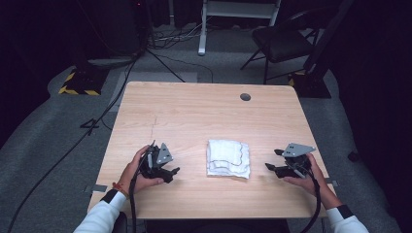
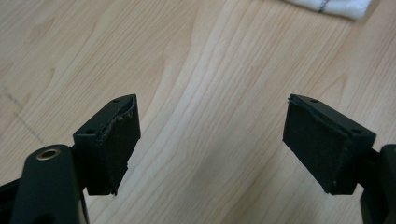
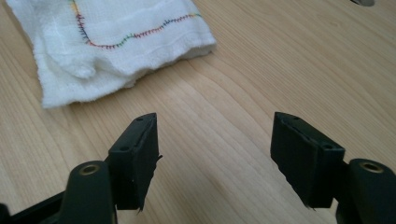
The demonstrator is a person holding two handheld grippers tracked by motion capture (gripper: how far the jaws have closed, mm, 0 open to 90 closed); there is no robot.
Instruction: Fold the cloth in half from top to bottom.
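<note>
Between both wide-open, empty tongs, left and right, folded white cloth is lying flat on desk, roughly square, slightly longer front-to-back.

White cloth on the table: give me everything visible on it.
The white cloth is a woven, towel-like fabric folded into a rough square of several layers, with a wavy line of multicoloured stitching across the top layer. It lies flat on the wooden table, between the two grippers, and neither one touches it.
</note>
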